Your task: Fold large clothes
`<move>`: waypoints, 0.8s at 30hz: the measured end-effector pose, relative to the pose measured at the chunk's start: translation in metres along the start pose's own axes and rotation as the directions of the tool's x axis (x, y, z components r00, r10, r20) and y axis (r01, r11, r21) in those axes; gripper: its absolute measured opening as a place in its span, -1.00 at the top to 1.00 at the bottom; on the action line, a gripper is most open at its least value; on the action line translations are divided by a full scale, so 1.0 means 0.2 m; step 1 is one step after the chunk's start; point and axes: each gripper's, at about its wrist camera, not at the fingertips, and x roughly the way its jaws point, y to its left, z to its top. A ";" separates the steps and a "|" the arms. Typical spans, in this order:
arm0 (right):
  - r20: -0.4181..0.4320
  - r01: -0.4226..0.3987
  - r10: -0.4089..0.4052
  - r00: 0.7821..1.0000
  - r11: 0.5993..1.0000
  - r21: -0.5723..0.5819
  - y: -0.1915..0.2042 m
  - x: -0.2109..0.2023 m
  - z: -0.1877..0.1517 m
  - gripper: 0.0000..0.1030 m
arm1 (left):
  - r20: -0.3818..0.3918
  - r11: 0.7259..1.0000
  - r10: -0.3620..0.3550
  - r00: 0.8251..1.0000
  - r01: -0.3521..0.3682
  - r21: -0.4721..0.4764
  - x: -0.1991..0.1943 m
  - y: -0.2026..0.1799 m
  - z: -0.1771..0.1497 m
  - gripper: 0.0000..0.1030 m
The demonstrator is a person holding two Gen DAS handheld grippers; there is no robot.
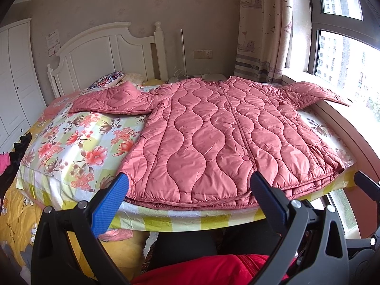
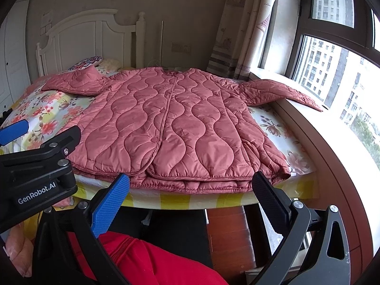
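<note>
A: Left gripper (image 1: 188,191), state?
B: Jaws wide apart, nothing between them. Blue pad (image 1: 111,204) on one finger, dark pad on the other. Both tips sit just short of the coat (image 1: 228,137) hem; no contact seen.

A: Right gripper (image 2: 190,190)?
B: Same. Jaws spread, empty. Tips hover at the near edge of the bed (image 2: 190,200), just below the hem, apart from the fabric.

A: Coat position?
B: Straight ahead of both grippers, flat on the bed, front up, closed down the middle, hem toward the grippers, collar at the far end. Pink, quilted in wavy lines.

A: Sleeves?
B: Both spread out. The one ahead-left lies over a floral pillow (image 1: 78,142). The one ahead-right drapes onto the window sill (image 2: 306,128).

A: Anything else near the grippers?
B: In the right view the left gripper's body shows at the left edge, beside the hem corner. A red garment (image 2: 147,261) on the person fills the space below both grippers.
</note>
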 end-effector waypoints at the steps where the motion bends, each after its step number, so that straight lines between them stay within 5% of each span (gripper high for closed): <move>1: 0.000 0.000 0.000 1.000 1.000 -0.001 0.00 0.00 0.00 -0.91 | -0.001 1.000 0.002 1.000 -0.002 0.000 0.00 0.00 0.00 -0.96; 24: -0.013 -0.001 0.001 1.000 1.000 0.003 0.00 0.01 -0.01 -0.91 | -0.008 1.000 -0.003 1.000 0.003 -0.006 0.01 0.00 -0.02 -0.96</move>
